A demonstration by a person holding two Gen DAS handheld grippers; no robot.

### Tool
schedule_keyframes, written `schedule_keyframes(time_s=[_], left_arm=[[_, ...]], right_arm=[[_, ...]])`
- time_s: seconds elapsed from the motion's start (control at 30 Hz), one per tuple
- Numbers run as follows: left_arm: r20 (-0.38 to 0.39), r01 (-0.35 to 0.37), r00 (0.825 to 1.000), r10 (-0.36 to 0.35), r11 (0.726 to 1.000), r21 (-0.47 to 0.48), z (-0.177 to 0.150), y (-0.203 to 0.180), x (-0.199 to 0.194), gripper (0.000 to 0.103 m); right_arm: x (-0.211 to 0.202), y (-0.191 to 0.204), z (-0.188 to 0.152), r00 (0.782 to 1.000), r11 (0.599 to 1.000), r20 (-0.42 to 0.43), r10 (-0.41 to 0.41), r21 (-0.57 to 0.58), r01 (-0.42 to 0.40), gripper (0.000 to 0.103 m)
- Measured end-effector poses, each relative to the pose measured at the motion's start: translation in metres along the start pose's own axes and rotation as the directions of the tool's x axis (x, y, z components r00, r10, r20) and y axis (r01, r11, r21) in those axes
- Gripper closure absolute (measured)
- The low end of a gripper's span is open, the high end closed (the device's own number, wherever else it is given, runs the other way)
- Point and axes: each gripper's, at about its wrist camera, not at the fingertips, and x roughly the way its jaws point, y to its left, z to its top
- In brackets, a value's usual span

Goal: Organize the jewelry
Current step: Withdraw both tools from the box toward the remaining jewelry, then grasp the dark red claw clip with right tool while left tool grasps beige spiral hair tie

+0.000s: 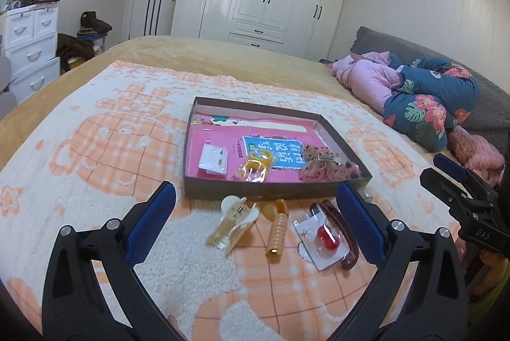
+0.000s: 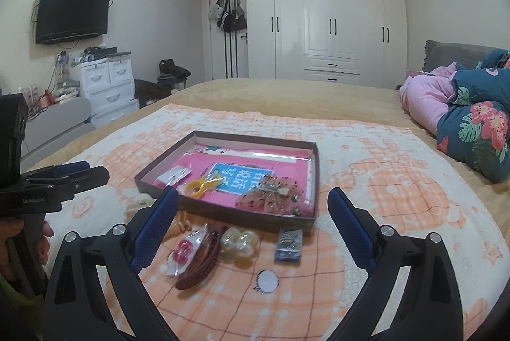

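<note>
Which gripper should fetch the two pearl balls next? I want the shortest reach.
Right. The pearl balls lie on the blanket between the open right gripper fingers' line, just before the tray. The open left gripper faces other pieces; pearls don't show there.

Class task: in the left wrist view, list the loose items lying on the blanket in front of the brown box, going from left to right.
Clear amber-and-white claw hair clip → ribbed orange hair clip with a round end → clear packet holding red ball earrings → dark maroon curved hair clip.
</note>
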Motion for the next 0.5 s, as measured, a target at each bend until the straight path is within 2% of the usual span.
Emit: schedule_keyframes(time_s=[0.5], left_arm=[[-0.011, 0.02, 1.0, -0.02, 1.0, 0.015, -0.015, 0.005, -0.005, 0.011]], right_arm=[[0.01, 0.025, -0.021, 0.997, 0.999, -0.07, 0.043, -0.02, -0.045, 0.011]])
